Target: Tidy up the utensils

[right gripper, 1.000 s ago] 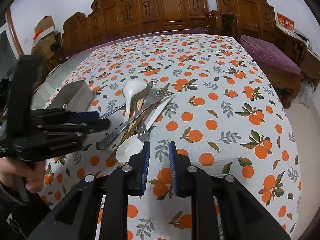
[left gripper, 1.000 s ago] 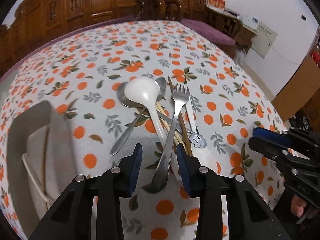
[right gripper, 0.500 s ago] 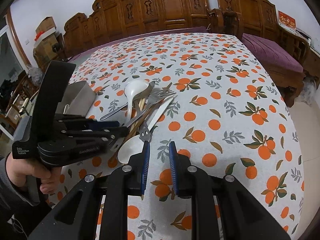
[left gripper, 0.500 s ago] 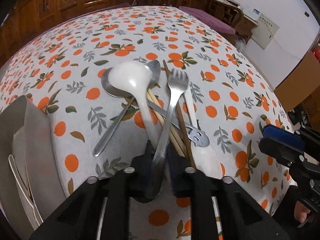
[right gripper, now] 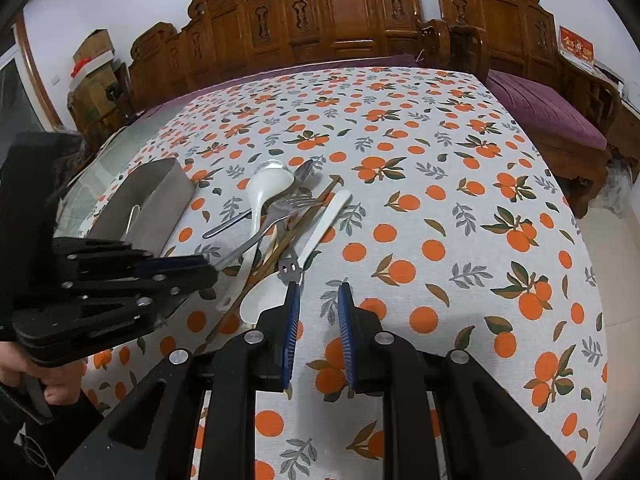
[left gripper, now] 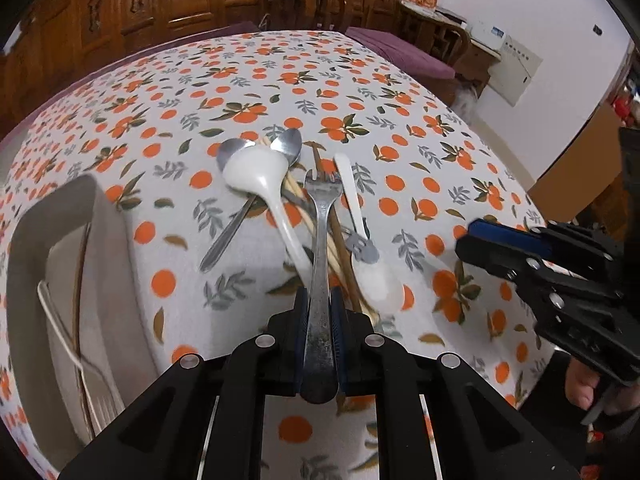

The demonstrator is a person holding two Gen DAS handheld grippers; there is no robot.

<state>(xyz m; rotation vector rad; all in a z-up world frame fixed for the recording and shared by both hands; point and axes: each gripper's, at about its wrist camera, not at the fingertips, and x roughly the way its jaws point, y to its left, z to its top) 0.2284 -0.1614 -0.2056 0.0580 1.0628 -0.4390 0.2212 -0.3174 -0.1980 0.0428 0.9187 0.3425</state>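
Left gripper (left gripper: 319, 300): fingers have just been closing and now clamp the handle of the metal fork (left gripper: 320, 240); pads press on both sides of the handle.
Fork: tines point away from the camera, over the pile; in the right wrist view the fork (right gripper: 264, 228) slants up from the left gripper (right gripper: 200, 270) toward the pile. Whether the tines touch the pile cannot be told.
Right gripper (right gripper: 318, 312): fingers apart with a narrow gap, nothing between them; it hovers over the bench (right gripper: 440, 200) just beside the pile. Seen at the right edge of the left wrist view (left gripper: 520, 248).
Pile: white ladle (left gripper: 260, 178) lying across two metal spoons (left gripper: 286, 146), chopsticks (left gripper: 336, 240) under the fork, a white spoon (left gripper: 372, 276) nearest the right gripper, and a small utensil with a cut-out end (left gripper: 362, 248) on top of it.
Holder: grey box (left gripper: 60, 260) at the left of the pile, on the bench; a pale utensil and a thin brown stick stand inside.
Bench cover: white cloth (left gripper: 360, 92) printed with oranges and leaves.
Person: a hand (right gripper: 48, 376) grips the left gripper's handle.
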